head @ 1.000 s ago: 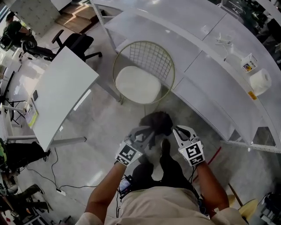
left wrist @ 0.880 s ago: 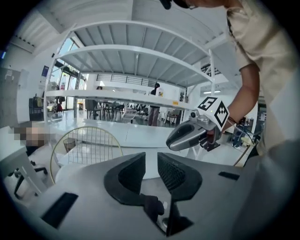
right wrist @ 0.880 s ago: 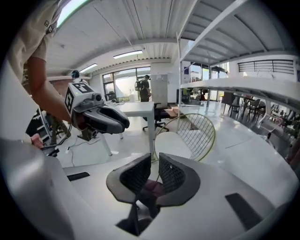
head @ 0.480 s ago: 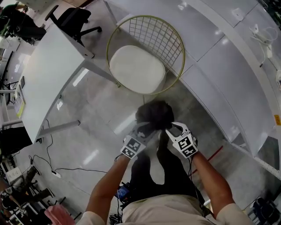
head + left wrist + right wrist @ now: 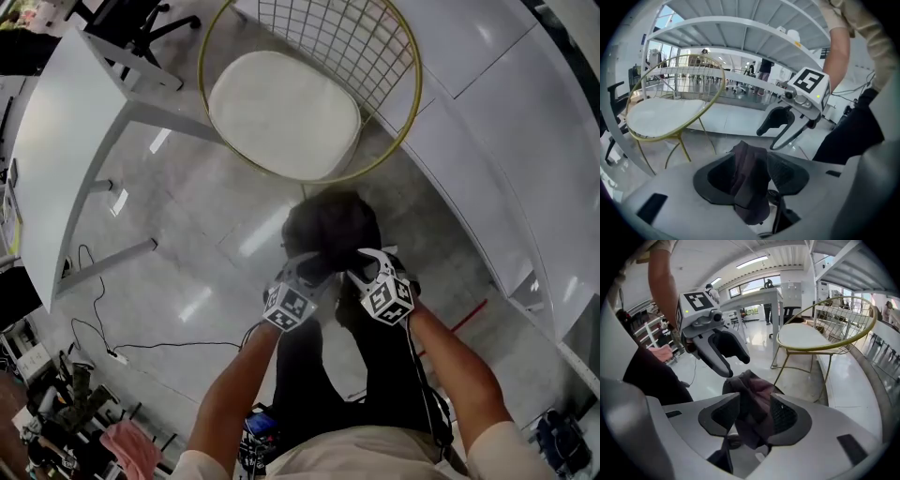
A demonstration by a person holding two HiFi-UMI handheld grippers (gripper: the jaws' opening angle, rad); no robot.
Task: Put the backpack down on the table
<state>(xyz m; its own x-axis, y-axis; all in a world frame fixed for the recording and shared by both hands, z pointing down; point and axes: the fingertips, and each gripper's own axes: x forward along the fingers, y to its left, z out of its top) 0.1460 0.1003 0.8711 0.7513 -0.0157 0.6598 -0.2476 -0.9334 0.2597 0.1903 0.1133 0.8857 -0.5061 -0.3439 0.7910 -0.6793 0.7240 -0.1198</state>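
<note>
Both forearms are extended forward and downward. The left tool (image 5: 309, 277) and right tool (image 5: 367, 267) are held side by side, angled down over the backpack (image 5: 333, 223). The jaws of each tool are opening, with a fold of dark strap (image 5: 747, 178) draped loosely between them, not pinched. The backpack is located low at the floor before the wire chair (image 5: 281, 112), well apart from the desk (image 5: 56, 159).

One backpack (image 5: 330, 225) and one gold wire chair (image 5: 281, 112).
</note>
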